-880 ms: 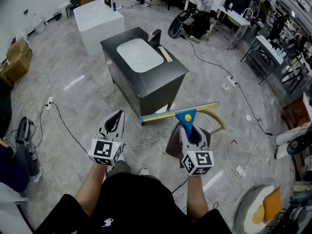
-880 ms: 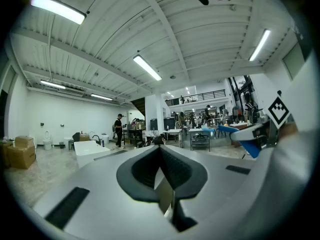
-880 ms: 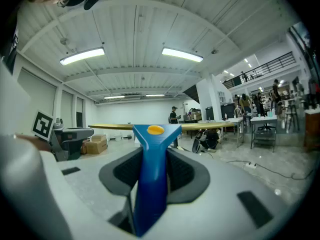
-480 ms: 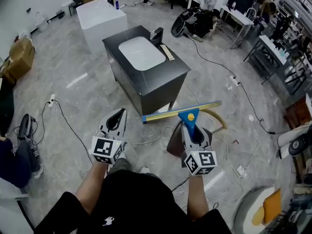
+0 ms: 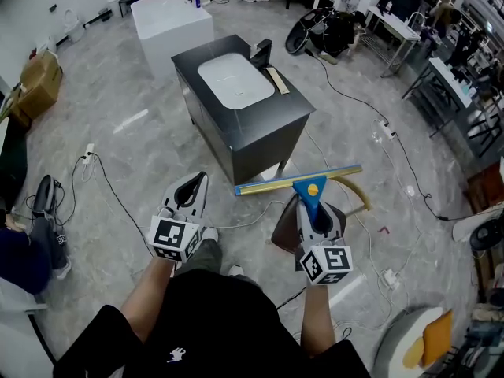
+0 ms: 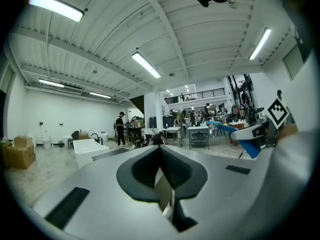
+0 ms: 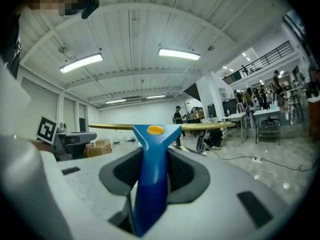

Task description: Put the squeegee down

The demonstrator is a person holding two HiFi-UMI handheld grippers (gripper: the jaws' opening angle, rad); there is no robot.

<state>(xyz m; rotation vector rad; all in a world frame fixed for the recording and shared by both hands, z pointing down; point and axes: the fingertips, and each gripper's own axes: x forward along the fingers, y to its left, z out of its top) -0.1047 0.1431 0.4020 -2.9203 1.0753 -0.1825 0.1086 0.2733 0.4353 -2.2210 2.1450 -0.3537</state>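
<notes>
Both bare forearms reach forward, with the grippers side by side and roughly level. Left gripper (image 5: 198, 181) — jaws together, nothing between. Right gripper (image 5: 309, 208) — jaws clamped on the squeegee (image 5: 310, 188) handle.

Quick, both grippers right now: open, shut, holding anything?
Left gripper: shut, nothing in it.
Right gripper: shut on the squeegee.

1. The grey marbled floor (image 5: 134, 124) stretches all around me.
2. Ahead of me a black cabinet (image 5: 264, 144) stands on it, with a white basin (image 5: 235, 81) set in its top.
3. A white block (image 5: 169, 22) stands beyond the cabinet.
4. To my left lie a white power strip (image 5: 88, 151) and a cardboard box (image 5: 39, 81).
</notes>
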